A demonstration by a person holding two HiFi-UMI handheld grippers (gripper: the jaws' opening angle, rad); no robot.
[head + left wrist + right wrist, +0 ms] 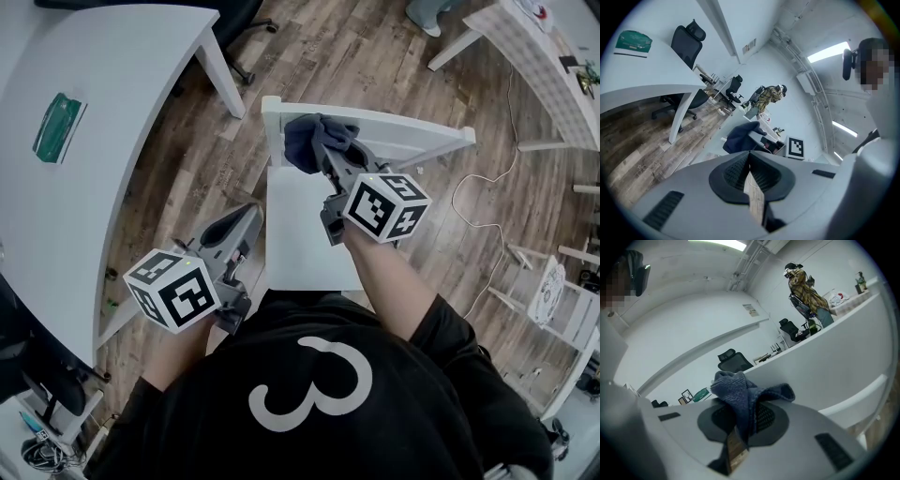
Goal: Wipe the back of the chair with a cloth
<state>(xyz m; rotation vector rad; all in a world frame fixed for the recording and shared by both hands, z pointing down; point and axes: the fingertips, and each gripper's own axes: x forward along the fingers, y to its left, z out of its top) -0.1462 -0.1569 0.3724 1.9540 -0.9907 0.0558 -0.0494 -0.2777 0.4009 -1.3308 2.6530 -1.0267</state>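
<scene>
Dark blue cloth (314, 141) bunched against top rail of white chair back (412, 131), at left end in head view. Right gripper (330, 155) clamped on cloth. Left gripper (246, 217) jaws together, nothing between, low beside chair seat (305, 225). White table (112, 141) left.

Head view looks steeply down; 2 gripper views tilt upward; all share the cloth (309, 141).
</scene>
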